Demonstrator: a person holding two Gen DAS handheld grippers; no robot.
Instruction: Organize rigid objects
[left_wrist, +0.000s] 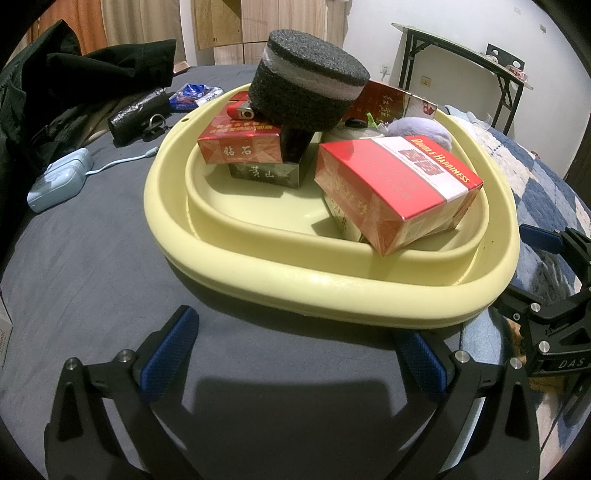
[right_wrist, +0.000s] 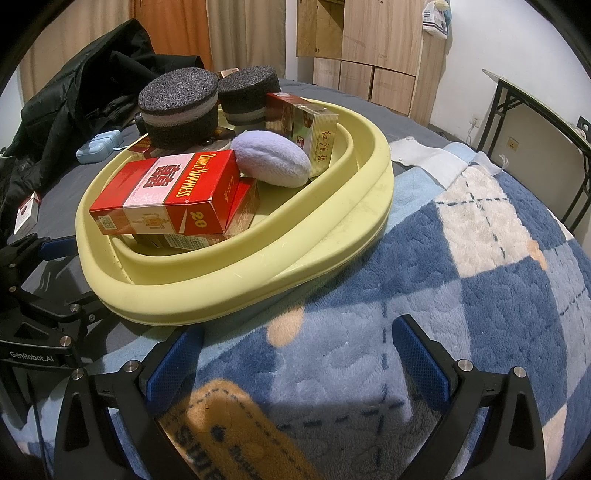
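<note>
Both the left gripper (left_wrist: 291, 354) and right gripper (right_wrist: 295, 363) gape wide and empty just before the yellow basin (left_wrist: 332, 291) on the bed. The Double Happiness carton (right_wrist: 166, 192) overhangs its inner rim (tilted); a nudge could topple the foam puck (left_wrist: 310, 96).

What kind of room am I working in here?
Most likely a bedroom: the yellow basin sits on a bed with a grey sheet and a plush checked blanket, and wooden wardrobe doors stand behind.
</note>
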